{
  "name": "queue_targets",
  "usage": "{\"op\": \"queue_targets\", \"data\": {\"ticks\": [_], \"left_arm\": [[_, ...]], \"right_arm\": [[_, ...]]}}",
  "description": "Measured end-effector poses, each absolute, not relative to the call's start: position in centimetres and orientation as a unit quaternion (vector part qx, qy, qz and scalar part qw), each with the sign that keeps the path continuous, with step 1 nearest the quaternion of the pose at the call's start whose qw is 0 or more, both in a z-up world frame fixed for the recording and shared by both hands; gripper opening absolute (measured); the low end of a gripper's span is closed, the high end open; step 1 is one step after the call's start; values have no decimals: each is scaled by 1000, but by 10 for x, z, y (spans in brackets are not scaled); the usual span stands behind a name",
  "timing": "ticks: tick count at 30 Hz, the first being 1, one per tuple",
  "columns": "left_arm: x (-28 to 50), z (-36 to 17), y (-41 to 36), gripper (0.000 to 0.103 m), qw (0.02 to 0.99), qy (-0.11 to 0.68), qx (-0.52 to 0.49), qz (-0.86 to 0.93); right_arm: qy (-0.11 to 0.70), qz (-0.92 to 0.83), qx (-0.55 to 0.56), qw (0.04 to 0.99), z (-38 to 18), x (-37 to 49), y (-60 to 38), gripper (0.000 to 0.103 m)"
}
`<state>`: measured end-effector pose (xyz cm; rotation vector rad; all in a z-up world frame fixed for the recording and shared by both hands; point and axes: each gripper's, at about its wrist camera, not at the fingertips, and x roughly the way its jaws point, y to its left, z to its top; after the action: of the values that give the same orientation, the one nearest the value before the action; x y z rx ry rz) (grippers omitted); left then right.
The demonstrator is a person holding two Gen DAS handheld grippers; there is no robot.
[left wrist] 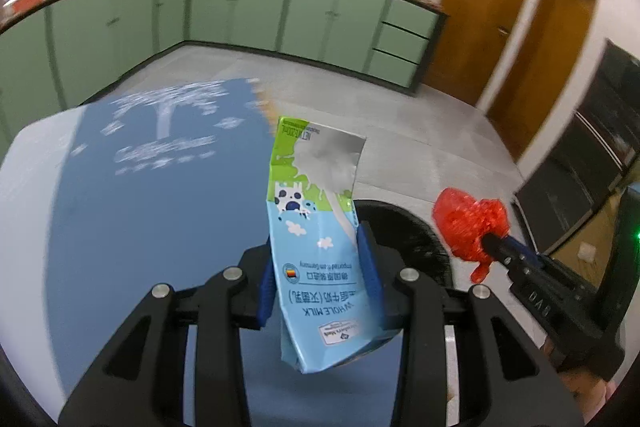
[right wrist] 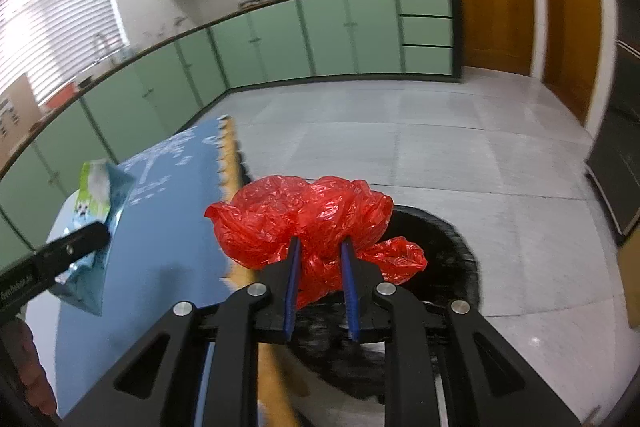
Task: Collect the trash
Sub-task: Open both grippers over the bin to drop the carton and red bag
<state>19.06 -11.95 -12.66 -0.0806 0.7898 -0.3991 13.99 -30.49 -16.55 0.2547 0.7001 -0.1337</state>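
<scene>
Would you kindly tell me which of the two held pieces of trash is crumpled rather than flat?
The red plastic bag in the right gripper is the crumpled one; the milk carton in the left gripper is flattened and printed.

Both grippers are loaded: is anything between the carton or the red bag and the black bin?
Nothing visible. The left gripper holds the milk carton and the right gripper holds the red bag; the black bin lies just beyond them, with open air between.
</scene>
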Motion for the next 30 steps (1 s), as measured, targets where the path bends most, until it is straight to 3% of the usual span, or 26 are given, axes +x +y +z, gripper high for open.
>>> {"op": "queue_targets", "data": {"ticks": [10,23,26,28,30], "left_arm": [[199,-134,-218,35,897,348,-1,-272],[216,-158,-251,36,888,363,27,-281],[223,-164,-255,40,884,373,31,-281],[225,-163,-254,56,885,371,30,-278],[226,-160,-253,58,888,367,30,-276]], "right_arm": [[343,-114,144,921,-176,130,-361,20],[346,-128,144,918,-189,137,-375,20],[357,-132,140,914,-192,144,-372,24],[357,-139,137,914,-192,147,-369,27],[358,-143,138,912,-193,149,-369,33]]}}
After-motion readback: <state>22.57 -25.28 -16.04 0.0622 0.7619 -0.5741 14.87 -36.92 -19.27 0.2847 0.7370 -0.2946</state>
